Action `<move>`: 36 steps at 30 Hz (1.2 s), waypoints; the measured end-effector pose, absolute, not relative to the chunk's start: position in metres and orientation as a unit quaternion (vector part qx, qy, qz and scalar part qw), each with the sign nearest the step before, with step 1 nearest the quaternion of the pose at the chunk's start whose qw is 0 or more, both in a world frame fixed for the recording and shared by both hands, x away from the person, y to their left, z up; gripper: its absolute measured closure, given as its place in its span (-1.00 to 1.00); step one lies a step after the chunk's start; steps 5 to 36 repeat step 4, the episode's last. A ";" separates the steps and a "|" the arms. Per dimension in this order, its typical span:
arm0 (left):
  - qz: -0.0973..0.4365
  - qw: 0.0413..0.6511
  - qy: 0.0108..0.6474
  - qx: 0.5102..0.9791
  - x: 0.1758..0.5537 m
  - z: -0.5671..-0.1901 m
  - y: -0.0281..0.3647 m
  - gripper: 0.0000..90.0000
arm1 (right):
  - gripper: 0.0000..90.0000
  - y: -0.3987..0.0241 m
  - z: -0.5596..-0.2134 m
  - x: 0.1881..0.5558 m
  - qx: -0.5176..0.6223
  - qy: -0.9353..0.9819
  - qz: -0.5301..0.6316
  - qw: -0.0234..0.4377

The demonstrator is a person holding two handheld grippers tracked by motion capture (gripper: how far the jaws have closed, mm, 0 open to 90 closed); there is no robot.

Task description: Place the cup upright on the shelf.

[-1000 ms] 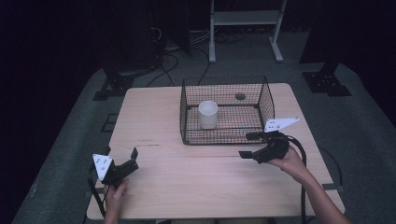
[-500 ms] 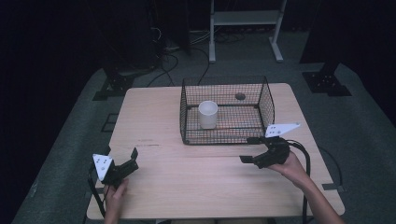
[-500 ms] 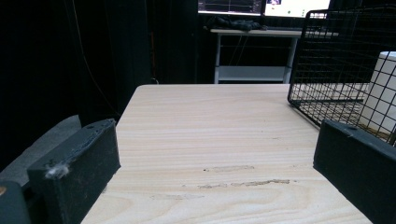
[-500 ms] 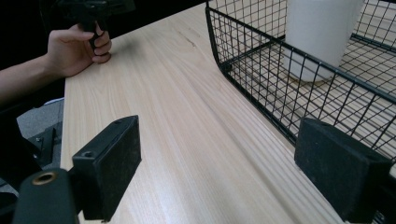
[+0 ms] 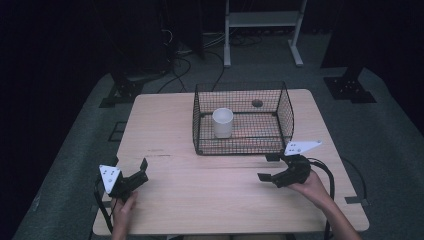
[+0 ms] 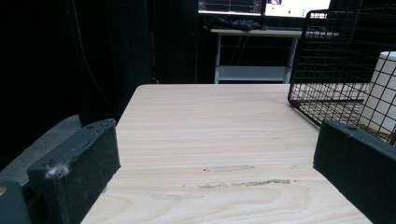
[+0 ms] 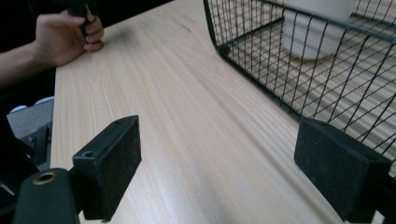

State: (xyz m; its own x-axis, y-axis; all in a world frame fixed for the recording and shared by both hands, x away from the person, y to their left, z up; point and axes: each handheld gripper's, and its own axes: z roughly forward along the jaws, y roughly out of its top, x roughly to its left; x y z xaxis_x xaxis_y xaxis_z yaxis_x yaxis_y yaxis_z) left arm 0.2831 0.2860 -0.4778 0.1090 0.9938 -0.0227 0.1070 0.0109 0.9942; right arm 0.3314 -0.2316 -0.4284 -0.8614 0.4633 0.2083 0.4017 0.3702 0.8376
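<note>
1. Nearest the person, the left gripper [image 5: 131, 179] sits at about 7 o'clock on the table [image 5: 200, 200], unmoved over the last second. Its jaws are spread wide with nothing between them; the left gripper view looks between them across bare wood.
2. At about 4 o'clock, the right gripper [image 5: 280, 176] has drawn back slightly toward the person and away from the basket over the last second. Its jaws gape wide and hold nothing. The right gripper view looks across the tabletop to the other hand [image 7: 70, 35] at the far edge.
3. Beyond, at 12 o'clock, the wire basket [image 5: 286, 107] stands on the table, with the white cup [image 5: 222, 122] upright inside, toward its left half, untouched.
4. Judging from this, the cup already rests in the basket and the right gripper's retreat suggests the placing is done, both grippers resting well apart from it.
</note>
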 end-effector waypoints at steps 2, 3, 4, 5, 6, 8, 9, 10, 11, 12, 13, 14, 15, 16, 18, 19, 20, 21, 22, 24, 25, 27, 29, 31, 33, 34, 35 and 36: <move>0.440 0.503 0.502 0.549 0.283 -0.478 0.286 -1.00 | -0.69 -0.229 -0.430 0.327 0.262 0.826 0.499 0.034; 0.440 0.503 0.502 0.548 0.283 -0.478 0.286 -1.00 | -0.69 -0.228 -0.431 0.324 0.260 0.823 0.504 0.033; 0.440 0.503 0.503 0.548 0.283 -0.478 0.286 -1.00 | -0.69 -0.227 -0.431 0.322 0.257 0.823 0.505 0.036; 0.440 0.503 0.503 0.548 0.283 -0.478 0.286 -1.00 | -0.69 -0.227 -0.431 0.322 0.257 0.823 0.505 0.036; 0.440 0.503 0.503 0.548 0.283 -0.478 0.286 -1.00 | -0.69 -0.227 -0.431 0.322 0.257 0.823 0.505 0.036; 0.440 0.503 0.503 0.548 0.283 -0.478 0.286 -1.00 | -0.69 -0.227 -0.431 0.322 0.257 0.823 0.505 0.036; 0.440 0.503 0.503 0.548 0.283 -0.478 0.286 -1.00 | -0.69 -0.227 -0.431 0.322 0.257 0.823 0.505 0.036; 0.440 0.503 0.503 0.548 0.283 -0.478 0.286 -1.00 | -0.69 -0.227 -0.431 0.322 0.257 0.823 0.505 0.036; 0.440 0.503 0.503 0.548 0.283 -0.478 0.286 -1.00 | -0.69 -0.227 -0.431 0.322 0.257 0.823 0.505 0.036; 0.440 0.503 0.503 0.548 0.283 -0.478 0.286 -1.00 | -0.69 -0.227 -0.431 0.322 0.257 0.823 0.505 0.036; 0.440 0.503 0.503 0.548 0.283 -0.478 0.286 -1.00 | -0.69 -0.227 -0.431 0.322 0.257 0.823 0.505 0.036; 0.440 0.503 0.503 0.548 0.283 -0.478 0.286 -1.00 | -0.69 -0.227 -0.431 0.322 0.257 0.823 0.505 0.036; 0.440 0.503 0.503 0.548 0.283 -0.478 0.286 -1.00 | -0.69 -0.227 -0.431 0.322 0.257 0.823 0.505 0.036; 0.440 0.503 0.503 0.548 0.283 -0.478 0.286 -1.00 | -0.69 -0.227 -0.431 0.322 0.257 0.823 0.505 0.036; 0.440 0.503 0.503 0.548 0.283 -0.478 0.286 -1.00 | -0.69 -0.227 -0.431 0.322 0.257 0.823 0.505 0.036; 0.440 0.503 0.503 0.548 0.283 -0.478 0.286 -1.00 | -0.69 -0.227 -0.431 0.322 0.257 0.823 0.505 0.036; 0.440 0.503 0.503 0.548 0.283 -0.478 0.286 -1.00 | -0.69 -0.227 -0.431 0.322 0.257 0.823 0.505 0.036; 0.440 0.503 0.503 0.548 0.283 -0.478 0.286 -1.00 | -0.69 -0.227 -0.431 0.322 0.257 0.823 0.505 0.036; 0.440 0.503 0.503 0.548 0.283 -0.478 0.286 -1.00 | -0.69 -0.227 -0.431 0.322 0.257 0.823 0.505 0.036; 0.440 0.503 0.503 0.548 0.283 -0.478 0.286 -1.00 | -0.69 -0.227 -0.431 0.322 0.257 0.823 0.505 0.036; 0.440 0.503 0.503 0.548 0.283 -0.478 0.286 -1.00 | -0.69 -0.227 -0.431 0.322 0.257 0.823 0.505 0.036; 0.440 0.503 0.503 0.548 0.283 -0.478 0.286 -1.00 | -0.69 -0.227 -0.431 0.322 0.257 0.823 0.505 0.036; 0.440 0.503 0.503 0.548 0.283 -0.478 0.286 -1.00 | -0.69 -0.227 -0.431 0.322 0.257 0.823 0.505 0.036; 0.440 0.503 0.503 0.548 0.283 -0.478 0.286 -1.00 | -0.69 -0.227 -0.431 0.322 0.257 0.823 0.505 0.036; 0.440 0.503 0.503 0.548 0.283 -0.478 0.286 -1.00 | -0.69 -0.227 -0.431 0.322 0.257 0.823 0.505 0.036; 0.440 0.503 0.503 0.548 0.283 -0.478 0.286 -1.00 | -0.69 -0.227 -0.431 0.322 0.257 0.823 0.505 0.036; 0.440 0.503 0.503 0.548 0.283 -0.478 0.286 -1.00 | -0.69 -0.227 -0.431 0.322 0.257 0.823 0.505 0.036; 0.440 0.503 0.503 0.548 0.283 -0.478 0.286 -1.00 | -0.69 -0.227 -0.431 0.322 0.257 0.823 0.505 0.036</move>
